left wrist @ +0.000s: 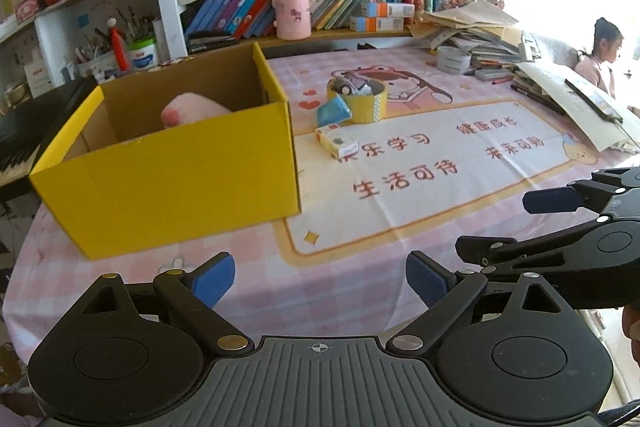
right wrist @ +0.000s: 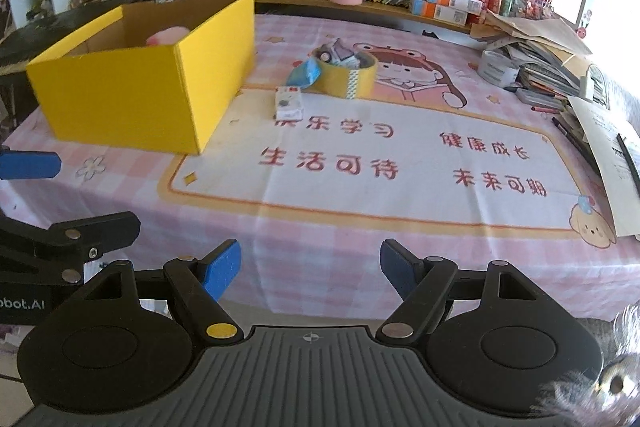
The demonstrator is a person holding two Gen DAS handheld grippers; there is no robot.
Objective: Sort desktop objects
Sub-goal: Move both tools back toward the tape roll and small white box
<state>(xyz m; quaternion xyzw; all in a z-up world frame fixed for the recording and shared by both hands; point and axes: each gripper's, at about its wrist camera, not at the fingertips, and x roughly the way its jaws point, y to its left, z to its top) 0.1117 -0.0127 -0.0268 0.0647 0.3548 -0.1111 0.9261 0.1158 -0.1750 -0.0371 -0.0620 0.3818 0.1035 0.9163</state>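
Tape roll (right wrist: 347, 77) lies well beyond the empty right claw (right wrist: 310, 269)

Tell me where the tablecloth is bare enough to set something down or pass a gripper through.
Free: the printed mat between the yellow box, the tape roll and the near edge. Narrow: between box and small carton. Crowded: the paper and pen pile at right. Both grippers, left and right, open and empty.
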